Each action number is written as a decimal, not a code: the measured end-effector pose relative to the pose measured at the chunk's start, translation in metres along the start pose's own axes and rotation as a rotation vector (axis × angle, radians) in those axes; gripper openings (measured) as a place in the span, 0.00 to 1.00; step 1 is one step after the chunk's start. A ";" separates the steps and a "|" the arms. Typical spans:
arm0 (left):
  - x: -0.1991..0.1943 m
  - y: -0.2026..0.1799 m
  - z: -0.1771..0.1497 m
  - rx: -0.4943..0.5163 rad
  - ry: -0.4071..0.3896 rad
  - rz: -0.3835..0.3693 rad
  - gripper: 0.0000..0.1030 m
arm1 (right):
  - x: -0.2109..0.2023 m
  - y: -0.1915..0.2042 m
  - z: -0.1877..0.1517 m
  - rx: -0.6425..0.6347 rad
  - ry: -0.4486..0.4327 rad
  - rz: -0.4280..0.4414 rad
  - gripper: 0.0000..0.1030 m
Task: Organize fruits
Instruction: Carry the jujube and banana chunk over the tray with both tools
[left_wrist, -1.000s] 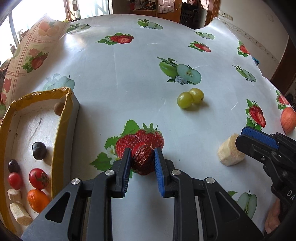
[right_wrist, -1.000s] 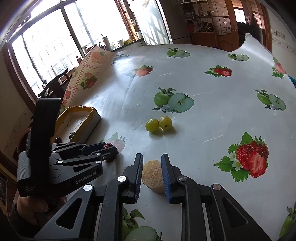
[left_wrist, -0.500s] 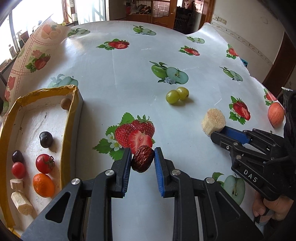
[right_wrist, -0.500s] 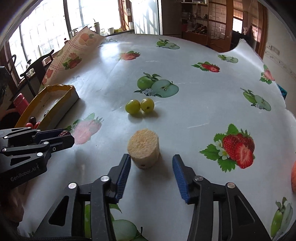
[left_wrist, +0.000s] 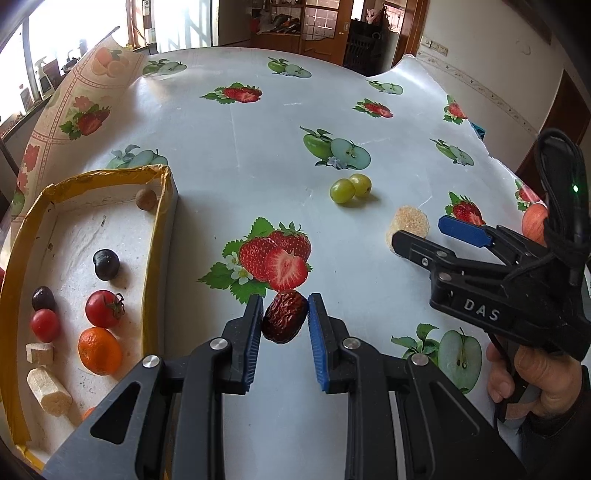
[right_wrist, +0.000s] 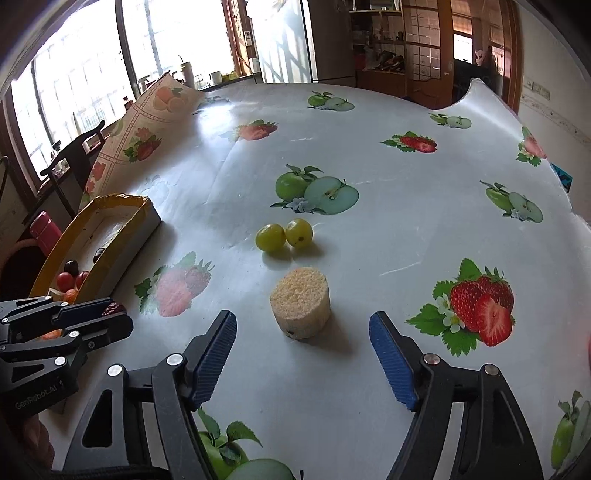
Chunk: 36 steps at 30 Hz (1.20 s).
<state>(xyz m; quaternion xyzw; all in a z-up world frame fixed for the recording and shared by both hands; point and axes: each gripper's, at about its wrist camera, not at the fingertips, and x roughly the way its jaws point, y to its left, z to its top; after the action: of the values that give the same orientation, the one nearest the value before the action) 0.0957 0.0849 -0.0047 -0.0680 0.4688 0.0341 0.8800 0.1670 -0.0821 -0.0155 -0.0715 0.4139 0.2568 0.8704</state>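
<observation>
My left gripper (left_wrist: 285, 314) is shut on a wrinkled dark red date (left_wrist: 284, 321), held a little above the fruit-print tablecloth. In the right wrist view the same gripper (right_wrist: 92, 321) shows at the left edge with the date (right_wrist: 112, 308) at its tips. My right gripper (right_wrist: 303, 325) has its jaws opening wide. A pale, spongy round fruit slice (right_wrist: 300, 302) stands on the cloth just ahead, between the blue pads and touching neither. The left wrist view shows that slice (left_wrist: 408, 221) at the right gripper's (left_wrist: 421, 230) tips.
A yellow-rimmed tray (left_wrist: 159, 236) at the left holds tomatoes, an orange, dark grapes, pale fruit chunks and a brown nut. Two green grapes (left_wrist: 349, 188) lie mid-table. A reddish apple (left_wrist: 533, 223) sits at the right edge. A hand (left_wrist: 532, 373) holds the right gripper.
The right gripper was shut on the pale slice; it has let go, spread its jaws and drawn back a little. The left gripper has risen with the date in it.
</observation>
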 end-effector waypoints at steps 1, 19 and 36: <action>-0.001 0.000 0.000 0.001 0.001 0.000 0.21 | 0.004 0.000 0.004 0.004 0.003 -0.001 0.72; -0.035 0.017 -0.009 0.017 -0.049 0.028 0.21 | -0.026 0.047 0.006 -0.077 0.003 0.146 0.36; -0.054 0.068 -0.024 -0.043 -0.066 0.074 0.21 | -0.037 0.113 0.014 -0.155 0.003 0.258 0.36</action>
<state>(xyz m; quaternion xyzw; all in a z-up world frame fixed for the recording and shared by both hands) 0.0368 0.1486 0.0210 -0.0682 0.4410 0.0789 0.8914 0.0996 0.0051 0.0318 -0.0851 0.4000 0.3975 0.8214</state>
